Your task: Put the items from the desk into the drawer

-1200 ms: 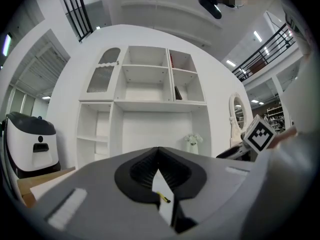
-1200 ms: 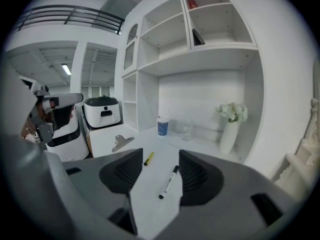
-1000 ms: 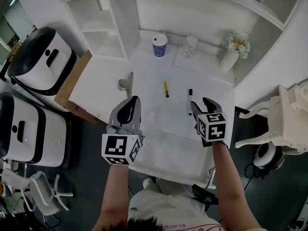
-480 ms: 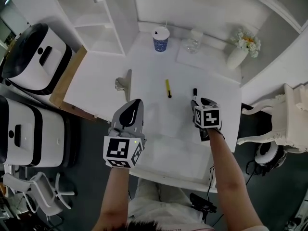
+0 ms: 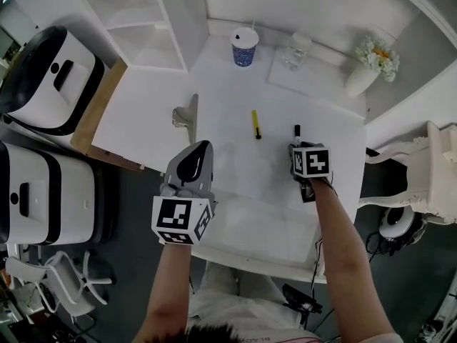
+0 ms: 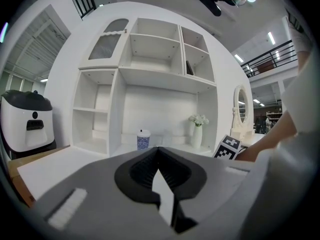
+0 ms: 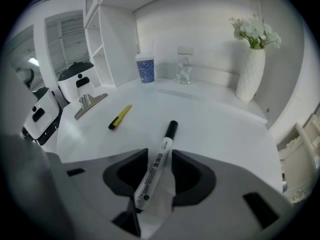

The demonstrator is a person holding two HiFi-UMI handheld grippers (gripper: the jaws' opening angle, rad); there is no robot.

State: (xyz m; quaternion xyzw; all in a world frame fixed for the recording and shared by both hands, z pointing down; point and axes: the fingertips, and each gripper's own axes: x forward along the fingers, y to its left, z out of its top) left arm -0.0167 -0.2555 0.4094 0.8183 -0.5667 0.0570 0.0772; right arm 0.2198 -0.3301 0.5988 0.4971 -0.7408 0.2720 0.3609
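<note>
A black-and-white marker [image 5: 297,131] lies on the white desk [image 5: 228,148]. My right gripper [image 5: 299,148] points steeply down over it. In the right gripper view the marker [image 7: 159,161] lies between the jaws of the right gripper [image 7: 159,154]. The jaws have just been closing, but narrow gaps still show on both sides. A yellow pen [image 5: 255,123] [image 7: 120,116] lies further left. My left gripper [image 5: 198,147] [image 6: 158,149] hovers near the desk's front edge, shut and empty. A white drawer [image 5: 250,234] stands pulled out below the desk front.
A metal clip-like tool [image 5: 186,113] lies at the desk's left. At the back stand a blue patterned cup [image 5: 244,46], a glass [image 5: 294,52] and a white vase with flowers [image 5: 364,73]. White shelves rise behind. Black-and-white machines [image 5: 50,84] stand on the left.
My right gripper has come down and forward over the marker, and its jaws have narrowed around it. The left gripper has sunk a little.
</note>
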